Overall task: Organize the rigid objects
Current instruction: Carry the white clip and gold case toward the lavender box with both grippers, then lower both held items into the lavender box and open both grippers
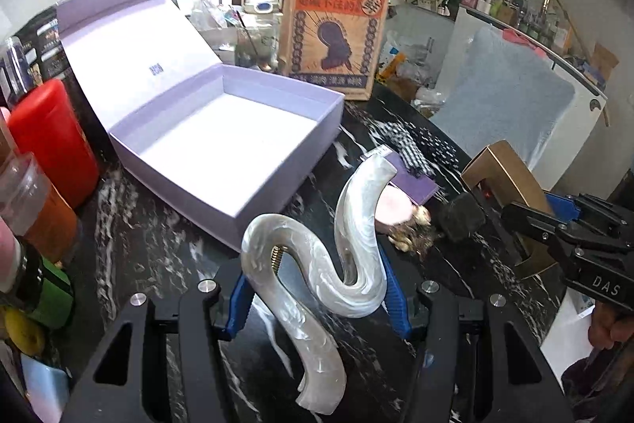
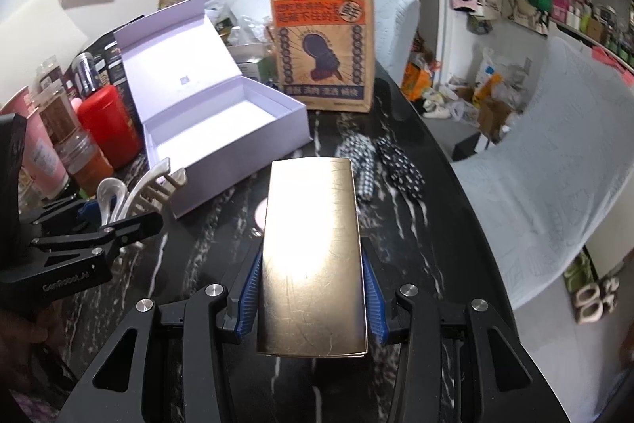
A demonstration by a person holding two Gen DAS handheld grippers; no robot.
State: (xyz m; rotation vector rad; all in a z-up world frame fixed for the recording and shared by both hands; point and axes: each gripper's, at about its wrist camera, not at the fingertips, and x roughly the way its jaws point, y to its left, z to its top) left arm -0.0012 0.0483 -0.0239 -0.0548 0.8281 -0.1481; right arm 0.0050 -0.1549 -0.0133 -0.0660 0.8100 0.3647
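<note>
My left gripper (image 1: 317,298) is shut on a pearly white hair claw clip (image 1: 317,264) and holds it above the black marble table (image 1: 150,248); the clip also shows in the right wrist view (image 2: 130,197). My right gripper (image 2: 311,298) is shut on a gold metal hair clip (image 2: 313,256), also seen in the left wrist view (image 1: 511,185). An open lilac box (image 1: 222,141) with its lid up stands ahead and left of both grippers, empty inside; it also shows in the right wrist view (image 2: 222,121).
On the table near the box lie a purple card (image 1: 412,181), a pink pad (image 1: 390,209), a beaded accessory (image 1: 412,234), a black block (image 1: 461,217) and checked fabric bows (image 2: 380,161). A brown paper bag (image 2: 323,50) stands behind. A red canister (image 1: 51,141) and bottles line the left edge.
</note>
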